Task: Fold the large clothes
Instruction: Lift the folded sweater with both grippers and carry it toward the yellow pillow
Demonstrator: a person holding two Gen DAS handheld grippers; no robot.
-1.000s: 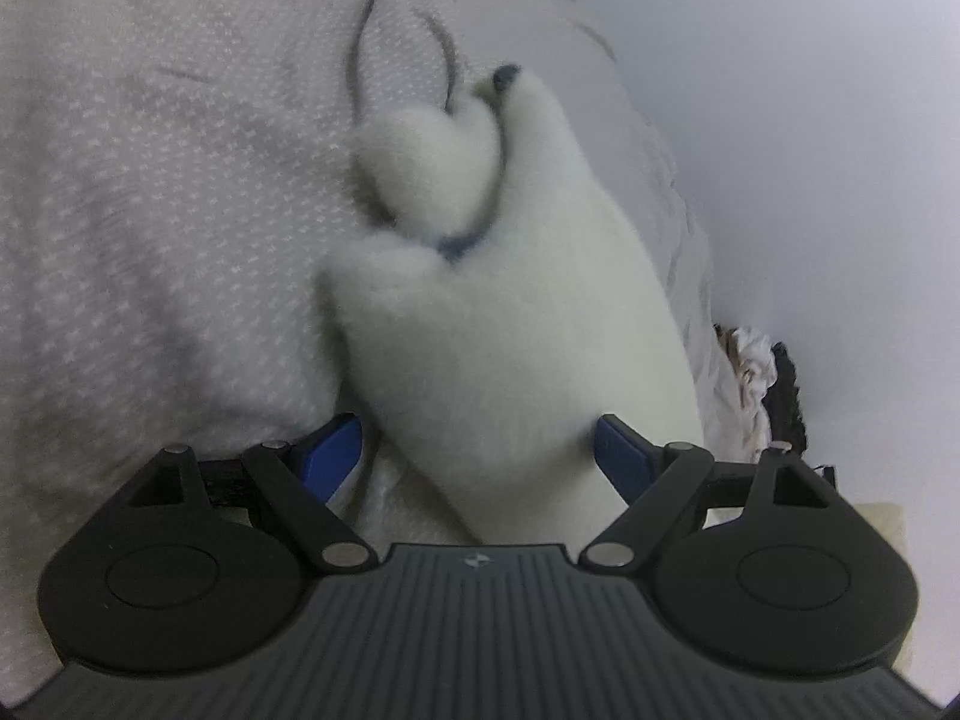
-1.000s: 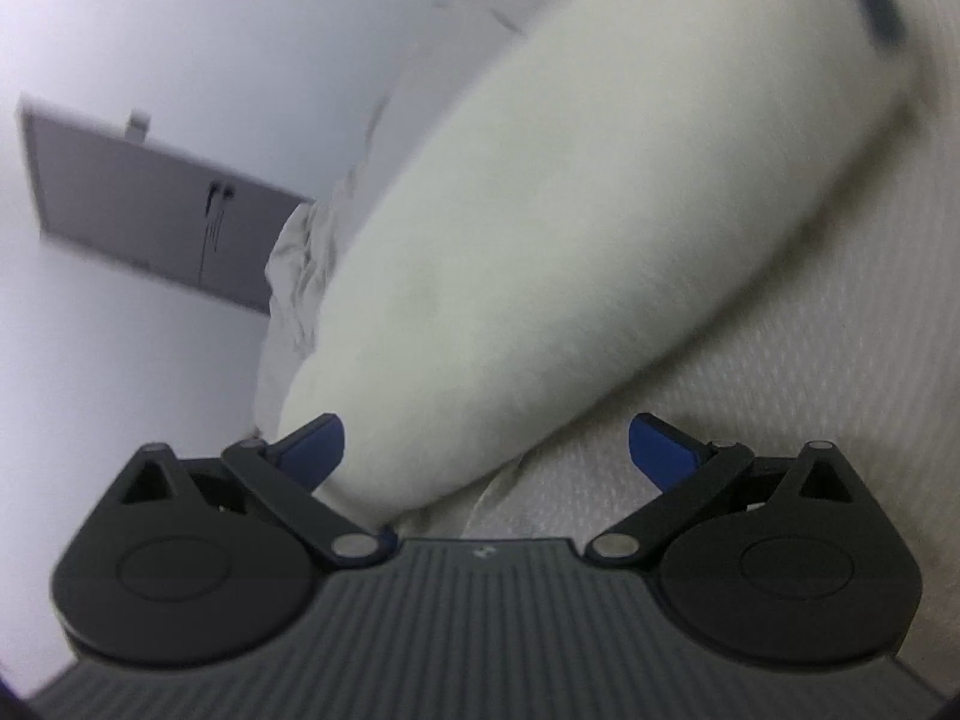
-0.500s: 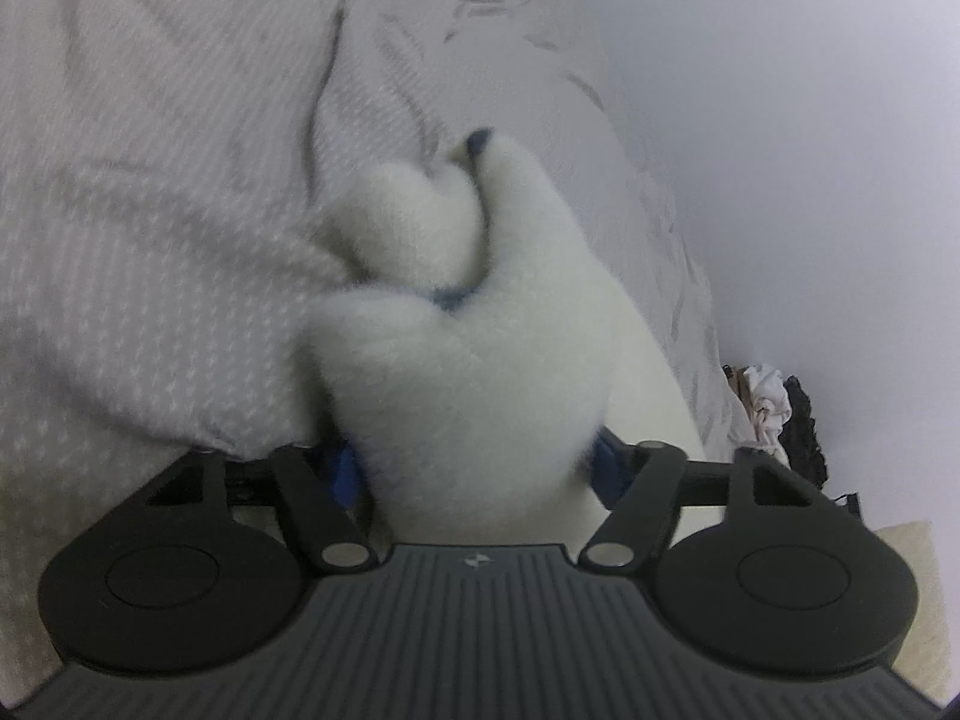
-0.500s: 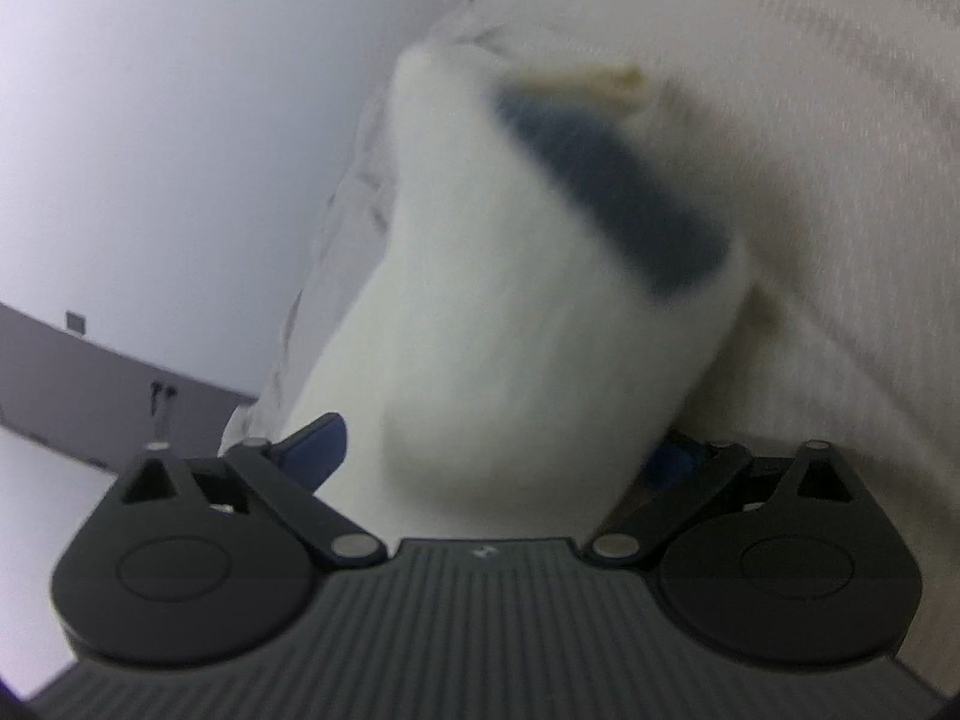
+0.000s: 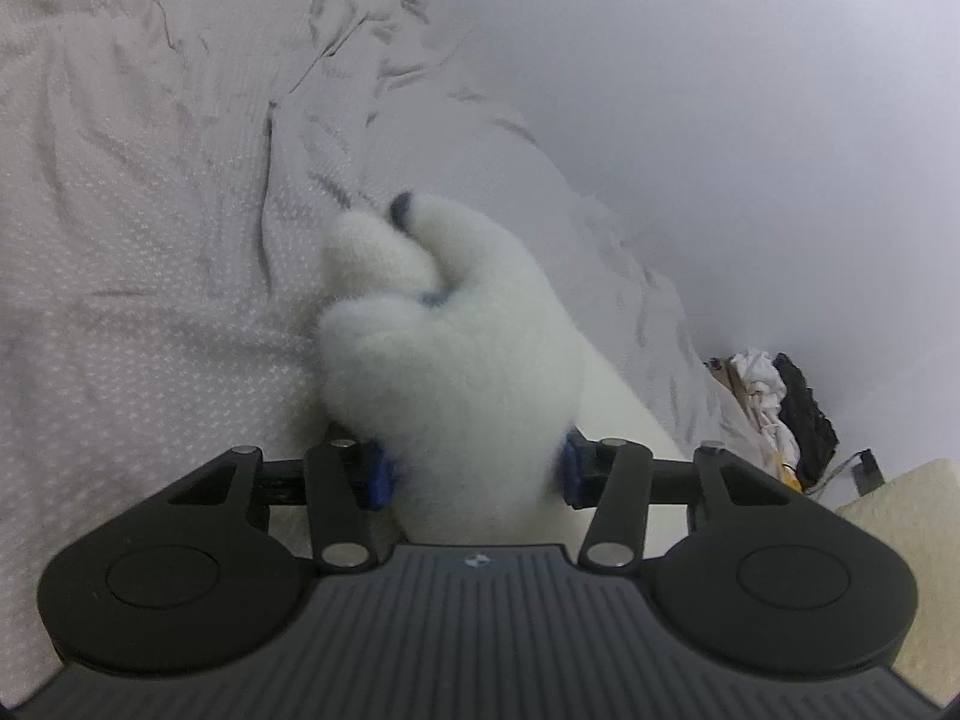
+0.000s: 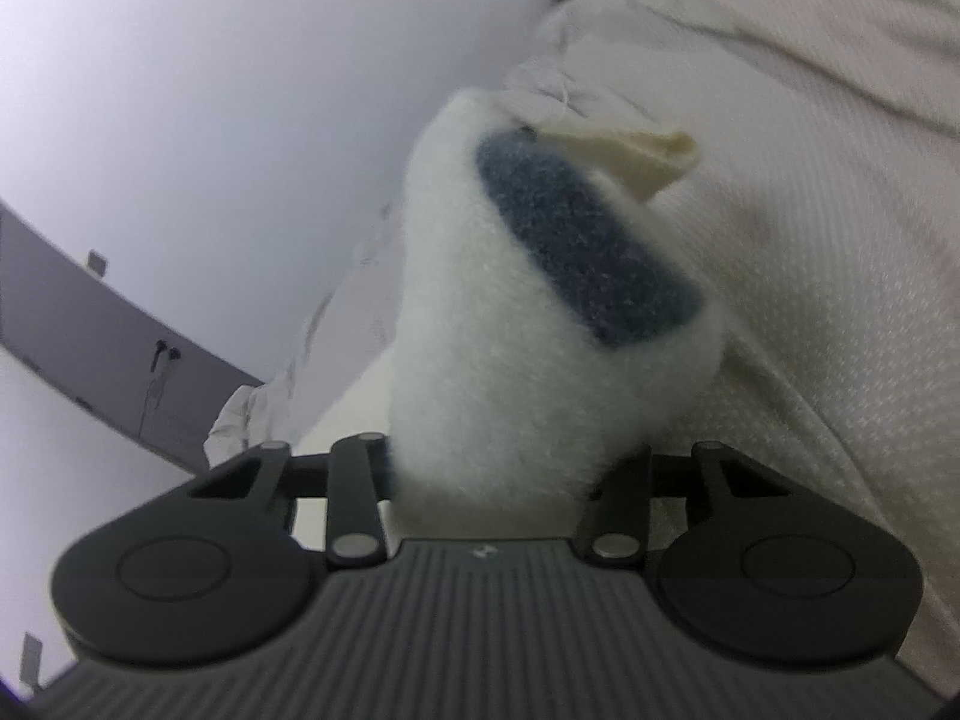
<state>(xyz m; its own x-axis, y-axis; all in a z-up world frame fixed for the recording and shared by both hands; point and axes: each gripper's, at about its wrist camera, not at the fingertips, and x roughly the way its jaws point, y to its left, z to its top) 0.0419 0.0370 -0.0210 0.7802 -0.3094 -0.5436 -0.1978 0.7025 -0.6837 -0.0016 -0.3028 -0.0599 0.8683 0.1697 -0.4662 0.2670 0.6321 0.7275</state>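
Fingers [image 5: 377, 473] of both grippers have just been closing and now pinch the white fleece garment [image 5: 456, 360]. It is fluffy, bunched, with dark blue trim [image 6: 585, 246], above the bed [image 5: 150, 210].

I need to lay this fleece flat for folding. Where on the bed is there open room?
In the left wrist view, the grey dotted bedspread lies bare left of the fluffy white fleece garment, wrinkled towards the top. It is crowded to the right: the bed edge by the wall, and a heap of white and black things.
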